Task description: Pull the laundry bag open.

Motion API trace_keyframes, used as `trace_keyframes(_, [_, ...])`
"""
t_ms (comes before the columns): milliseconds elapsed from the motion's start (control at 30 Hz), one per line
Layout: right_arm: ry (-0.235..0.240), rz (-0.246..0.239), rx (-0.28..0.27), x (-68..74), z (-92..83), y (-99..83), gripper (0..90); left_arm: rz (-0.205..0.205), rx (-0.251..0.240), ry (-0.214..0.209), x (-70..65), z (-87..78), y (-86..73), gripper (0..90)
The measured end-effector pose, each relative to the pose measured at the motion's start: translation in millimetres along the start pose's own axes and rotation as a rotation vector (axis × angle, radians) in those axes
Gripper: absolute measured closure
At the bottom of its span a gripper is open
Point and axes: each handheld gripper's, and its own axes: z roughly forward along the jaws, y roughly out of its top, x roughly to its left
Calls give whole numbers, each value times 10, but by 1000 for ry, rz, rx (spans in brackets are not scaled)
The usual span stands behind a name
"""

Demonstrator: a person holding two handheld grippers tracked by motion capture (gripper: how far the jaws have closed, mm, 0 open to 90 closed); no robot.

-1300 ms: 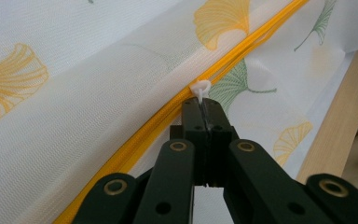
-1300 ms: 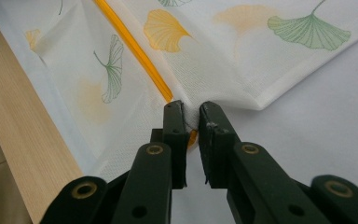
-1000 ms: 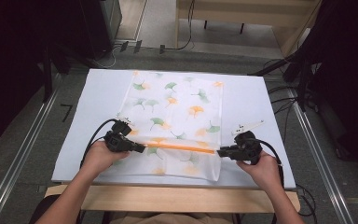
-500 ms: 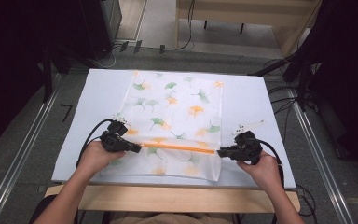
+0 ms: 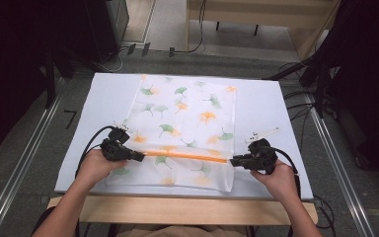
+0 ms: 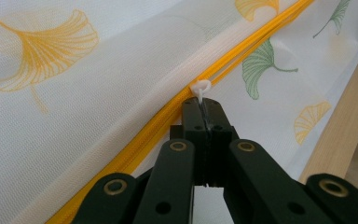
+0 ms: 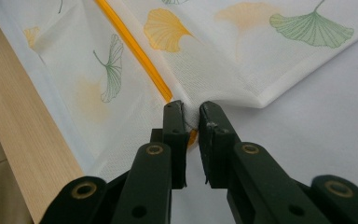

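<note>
A white mesh bag [image 5: 187, 113] printed with green and orange ginkgo leaves lies flat on the pale mat [image 5: 271, 108]. An orange zipper [image 5: 185, 155] runs across its near part. My left gripper [image 5: 140, 157] is at the zipper's left end, shut on the small white zipper pull [image 6: 200, 87], whose loop sticks out past the jaw tips [image 6: 200, 105]. My right gripper [image 5: 233, 161] is at the bag's right edge. It is shut on the fabric at the zipper's end [image 7: 191, 112], which bunches between the jaws. The orange zipper [image 7: 135, 51] runs away from there.
The wooden table edge [image 5: 177, 207] lies just behind both hands. Cables [image 5: 296, 106] trail off the mat's right side. Metal rails [image 5: 24, 163] run along the floor on both sides. Another wooden table [image 5: 256, 10] stands at the back.
My left gripper has shifted a little to the left along the zipper line with the pull in it. The right gripper has stayed put.
</note>
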Motion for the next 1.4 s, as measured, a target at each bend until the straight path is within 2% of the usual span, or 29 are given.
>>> trace_keyframes(267, [0, 4, -2, -5, -5, -1, 830, -9, -10, 0, 27, -47, -26, 900])
trace_keyframes(700, [3, 3, 3, -3, -1, 1, 830, -7, 1, 0, 55, -72, -54, 900])
trace_keyframes(867, [1, 5, 4, -5, 1, -1, 830, -22, 0, 10, 96, -122, -101, 900])
trace_keyframes(1067, [1, 5, 5, -7, 3, 0, 830, -29, 9, 46, 160, -187, -176, 900])
trace_keyframes(1400, [0, 2, 7, -10, 9, 1, 830, -40, 8, 45, 220, -235, -234, 900])
